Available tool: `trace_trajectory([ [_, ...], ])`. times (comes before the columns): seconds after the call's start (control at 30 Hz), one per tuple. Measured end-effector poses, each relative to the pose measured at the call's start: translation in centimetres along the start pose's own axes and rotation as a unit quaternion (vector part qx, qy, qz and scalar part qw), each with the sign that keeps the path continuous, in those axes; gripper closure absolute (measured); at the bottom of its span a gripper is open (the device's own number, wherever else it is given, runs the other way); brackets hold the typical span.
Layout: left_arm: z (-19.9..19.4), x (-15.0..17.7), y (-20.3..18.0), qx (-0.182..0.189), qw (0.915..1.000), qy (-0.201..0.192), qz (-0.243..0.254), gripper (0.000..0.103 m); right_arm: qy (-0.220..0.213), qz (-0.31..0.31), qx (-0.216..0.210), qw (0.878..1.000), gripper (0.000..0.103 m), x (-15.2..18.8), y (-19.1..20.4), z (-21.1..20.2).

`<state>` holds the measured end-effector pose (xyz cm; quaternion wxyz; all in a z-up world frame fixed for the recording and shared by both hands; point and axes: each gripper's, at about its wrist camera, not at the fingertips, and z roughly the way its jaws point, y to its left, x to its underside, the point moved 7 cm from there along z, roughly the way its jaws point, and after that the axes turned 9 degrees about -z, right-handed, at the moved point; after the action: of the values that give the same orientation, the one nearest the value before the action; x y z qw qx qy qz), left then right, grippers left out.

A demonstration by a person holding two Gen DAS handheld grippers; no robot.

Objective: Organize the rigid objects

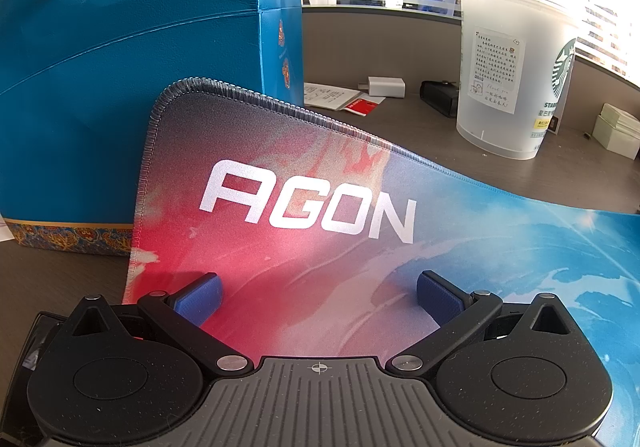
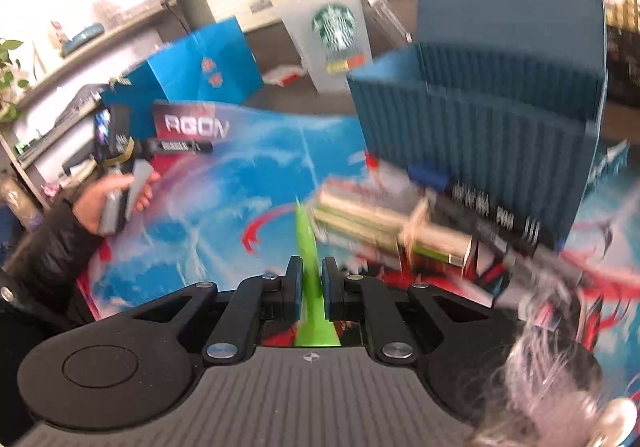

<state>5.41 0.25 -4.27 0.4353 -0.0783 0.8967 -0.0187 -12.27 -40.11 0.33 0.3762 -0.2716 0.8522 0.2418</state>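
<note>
In the right wrist view my right gripper (image 2: 311, 273) is shut on a flat bright green piece (image 2: 308, 243) that stands on edge between the blue pads and tapers to a point ahead. Past it, a ribbed teal desk organizer (image 2: 480, 119) stands at the right, with a blurred stack of green and tan boxes (image 2: 384, 227) lying at its foot. My left gripper (image 1: 318, 291) is open over the AGON desk mat (image 1: 304, 207), nothing between its fingers. The same left gripper (image 2: 120, 151) shows at the left, held by a hand (image 2: 100, 203).
A blue gift bag (image 1: 120, 87) stands at the mat's back left corner. A frosted plastic coffee cup (image 1: 508, 79) is at the back right, near a white charger (image 1: 386, 86), a small black item (image 1: 438, 97) and white boxes (image 1: 616, 131). A fluffy pink thing (image 2: 560, 367) blurs the lower right.
</note>
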Motion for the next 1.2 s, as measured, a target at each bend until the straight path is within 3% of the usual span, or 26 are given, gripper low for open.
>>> trace_trajectory([
  [0.23,0.0,0.0,0.0,0.0,1.0,0.0,0.0,0.0,0.003,-0.052,0.032,0.998,0.094,0.8,1.0,1.0],
  [0.53,0.0,0.0,0.0,0.0,1.0,0.0,0.0,0.0,0.039,-0.09,0.025,0.995,0.086,1.2,2.2,2.5],
  [0.73,0.0,0.0,0.0,-0.001,1.0,0.0,-0.001,0.0,0.044,-0.121,0.055,0.99,0.09,1.1,3.2,2.9],
  [1.0,0.0,0.0,0.0,-0.001,1.0,0.0,-0.001,0.0,0.009,-0.195,0.095,0.976,0.091,-4.2,3.5,-0.6],
  [1.07,0.0,0.0,0.0,-0.001,1.0,0.0,-0.001,0.0,-0.005,-0.217,0.125,0.968,0.091,-6.1,2.9,-1.4],
  [1.13,0.0,0.0,0.0,-0.001,1.0,0.0,-0.001,0.0,-0.016,-0.221,0.133,0.966,0.102,-7.7,2.2,-2.0],
  [1.2,0.0,0.0,0.0,-0.001,1.0,0.0,-0.001,0.0,-0.024,-0.221,0.132,0.966,0.102,-9.1,1.6,-2.5],
])
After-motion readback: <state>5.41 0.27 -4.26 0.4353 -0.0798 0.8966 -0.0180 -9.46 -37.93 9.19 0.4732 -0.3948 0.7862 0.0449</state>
